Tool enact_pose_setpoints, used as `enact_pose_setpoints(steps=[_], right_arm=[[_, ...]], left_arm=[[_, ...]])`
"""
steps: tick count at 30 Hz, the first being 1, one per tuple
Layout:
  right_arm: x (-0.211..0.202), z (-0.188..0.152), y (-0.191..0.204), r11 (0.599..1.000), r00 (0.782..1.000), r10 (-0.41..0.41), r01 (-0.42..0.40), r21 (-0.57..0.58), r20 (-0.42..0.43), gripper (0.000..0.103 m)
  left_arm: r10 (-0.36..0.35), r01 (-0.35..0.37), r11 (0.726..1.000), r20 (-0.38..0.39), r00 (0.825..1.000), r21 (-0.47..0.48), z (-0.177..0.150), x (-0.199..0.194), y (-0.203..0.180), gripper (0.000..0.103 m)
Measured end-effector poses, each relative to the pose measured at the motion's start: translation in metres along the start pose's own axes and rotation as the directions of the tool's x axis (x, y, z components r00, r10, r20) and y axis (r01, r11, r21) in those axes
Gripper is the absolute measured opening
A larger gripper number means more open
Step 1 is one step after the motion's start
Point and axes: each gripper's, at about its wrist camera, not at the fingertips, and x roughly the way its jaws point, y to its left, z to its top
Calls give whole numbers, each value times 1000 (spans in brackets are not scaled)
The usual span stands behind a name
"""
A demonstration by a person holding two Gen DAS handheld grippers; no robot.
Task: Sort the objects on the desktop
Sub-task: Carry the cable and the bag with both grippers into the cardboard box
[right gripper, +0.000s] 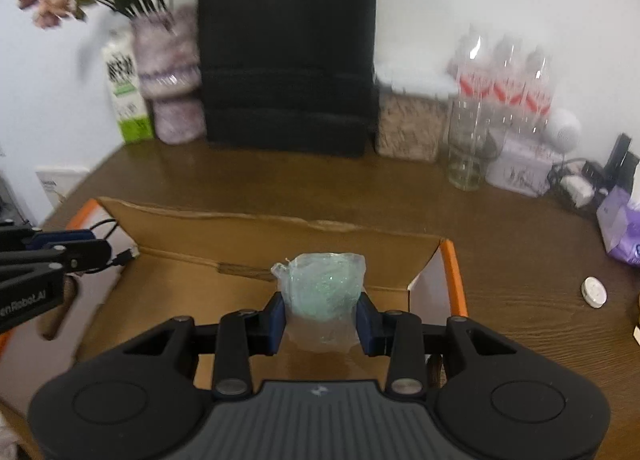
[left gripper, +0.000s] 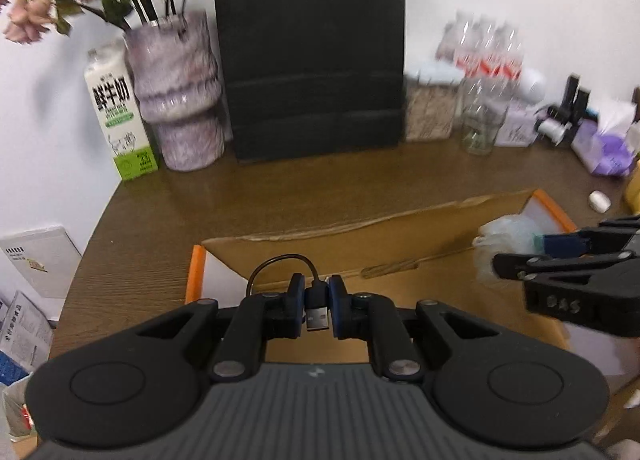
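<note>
You hold the USB cable [left gripper: 317,306] clamped in your left claw [left gripper: 317,302] and the wrapped green ball [right gripper: 322,292] in your right claw [right gripper: 322,320], both above the cardboard box [right gripper: 240,236], so next you lower and release them inside.

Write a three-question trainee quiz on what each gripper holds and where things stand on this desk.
1. True or false: the left gripper is shut on a USB cable.
2. The right gripper holds: A) a milk carton B) a plastic-wrapped teal bundle C) a glass jar.
3. Fill in: both grippers hover over the open cardboard ____.

Key: 1 true. 2 B. 3 box.
</note>
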Motion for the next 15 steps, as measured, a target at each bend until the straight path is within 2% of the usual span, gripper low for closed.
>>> enact_pose_setpoints(steps=[8,13,15], right_arm=[[33,0,-10,999,997,45,-43,23,-57,36],[40,-5,-13,997,995,72,-69,37,-76,39],[39,-6,-16,996,994,82,-78,52,-77,39]], left_arm=[[-6,7,1000,-112,994,5,-8,45,5,13],[-35,24,998,-179,983,-63,-13,58,18,13],[-30,19,998,-193,981,-62,-16,58,18,13]])
